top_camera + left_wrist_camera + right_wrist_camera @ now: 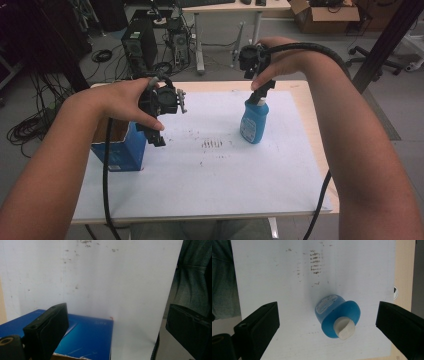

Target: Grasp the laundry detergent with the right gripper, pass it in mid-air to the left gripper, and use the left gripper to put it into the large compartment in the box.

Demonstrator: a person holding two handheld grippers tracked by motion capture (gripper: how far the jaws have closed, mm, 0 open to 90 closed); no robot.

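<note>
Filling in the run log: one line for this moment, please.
right gripper: open, above blue bottle, not touching | left gripper: open, over blue box | bottle upright on white sheet

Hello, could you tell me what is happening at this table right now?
A person stands at a table covered with a white sheet, holding a gripper in each hand. The right gripper hovers directly above an upright blue bottle with a white cap; its fingers are open and do not touch the bottle. The left gripper, also open and holding nothing, hangs over an open blue box at the table's left edge.
</note>
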